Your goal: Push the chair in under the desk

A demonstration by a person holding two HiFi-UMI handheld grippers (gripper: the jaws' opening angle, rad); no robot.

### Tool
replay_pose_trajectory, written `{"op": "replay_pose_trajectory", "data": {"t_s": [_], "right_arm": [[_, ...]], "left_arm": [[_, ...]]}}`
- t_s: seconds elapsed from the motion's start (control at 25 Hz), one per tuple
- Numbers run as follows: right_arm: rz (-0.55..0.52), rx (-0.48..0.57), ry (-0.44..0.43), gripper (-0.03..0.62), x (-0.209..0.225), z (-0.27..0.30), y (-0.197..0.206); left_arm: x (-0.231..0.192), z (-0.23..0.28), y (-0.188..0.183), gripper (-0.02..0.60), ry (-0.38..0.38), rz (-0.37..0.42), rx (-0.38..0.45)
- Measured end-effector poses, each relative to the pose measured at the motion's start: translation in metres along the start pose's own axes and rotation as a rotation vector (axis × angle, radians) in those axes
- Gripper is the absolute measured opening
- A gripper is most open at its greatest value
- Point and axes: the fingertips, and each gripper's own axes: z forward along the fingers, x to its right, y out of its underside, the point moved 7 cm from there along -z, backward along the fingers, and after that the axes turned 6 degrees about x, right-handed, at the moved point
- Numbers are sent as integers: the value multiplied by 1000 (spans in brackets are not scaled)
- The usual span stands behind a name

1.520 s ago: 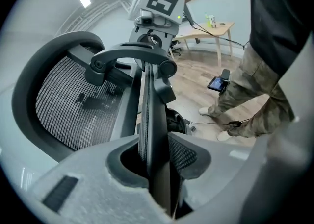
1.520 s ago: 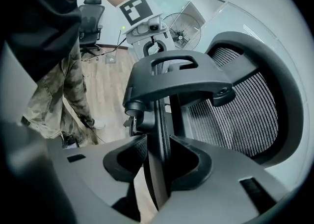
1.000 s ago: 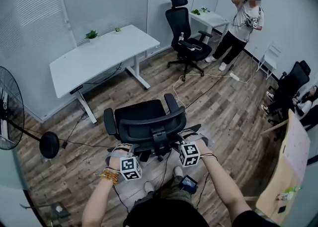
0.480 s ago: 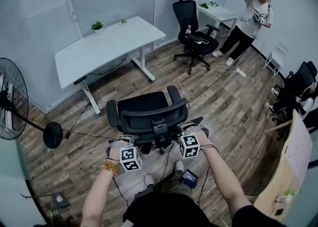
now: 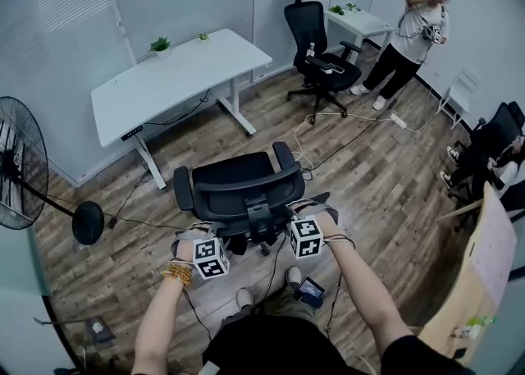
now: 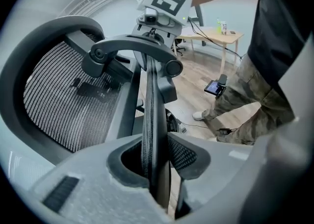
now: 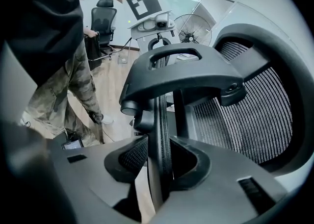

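The black mesh office chair (image 5: 234, 180) stands on the wood floor with its back to me, a stride short of the white desk (image 5: 176, 78). Both grippers sit at the ends of its headrest (image 5: 259, 211), facing each other. My left gripper (image 5: 223, 238) (image 6: 156, 157) is shut on the headrest's thin edge (image 6: 149, 100). The right gripper's (image 5: 289, 221) (image 7: 159, 161) jaws are closing with the other end of that edge (image 7: 161, 120) between them, a sliver of gap still showing beside it.
A standing fan (image 5: 16, 172) is at the left, its base (image 5: 86, 224) near the chair. Cables (image 5: 328, 139) trail across the floor. A second black chair (image 5: 320, 53), a small desk (image 5: 361, 20) and a standing person (image 5: 414, 33) are at the back right. A wooden table (image 5: 480, 283) is at the right.
The chair and both grippers have shifted a little forward, toward the desk. The standing person has moved an arm.
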Motion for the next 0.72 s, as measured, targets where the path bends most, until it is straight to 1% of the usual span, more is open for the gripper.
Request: {"op": "replay_pose_trajectory", "data": {"t_s": [0.28, 0.72], "right_arm": [[-6, 18, -2, 124, 2, 1, 4], [-27, 18, -22, 121, 31, 17, 8]], "left_arm": [[-3, 3, -1, 118, 5, -16, -15], [-27, 11, 9, 117, -11, -41, -29]]}}
